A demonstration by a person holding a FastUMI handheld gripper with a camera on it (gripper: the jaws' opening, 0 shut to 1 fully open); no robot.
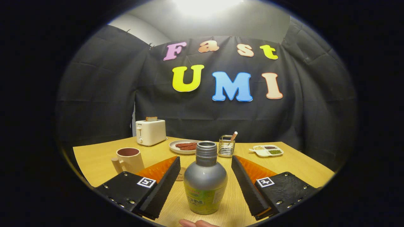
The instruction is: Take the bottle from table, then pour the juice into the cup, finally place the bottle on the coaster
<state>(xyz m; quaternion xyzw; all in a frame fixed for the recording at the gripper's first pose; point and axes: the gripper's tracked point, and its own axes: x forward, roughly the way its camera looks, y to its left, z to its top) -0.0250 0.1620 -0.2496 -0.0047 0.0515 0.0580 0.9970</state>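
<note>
Cup (129, 159) stands at ten o'clock from the bottle (205, 181). Coaster (181, 174) lies partly hidden behind the left finger. Bottle upright, uncapped, between the fingers; gripper (205, 179) released, jaws clear of it.

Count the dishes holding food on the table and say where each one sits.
2. A round plate lies beyond the bottle, beside the toaster. A divided tray sits past the open gripper, beside the wire holder.
</note>
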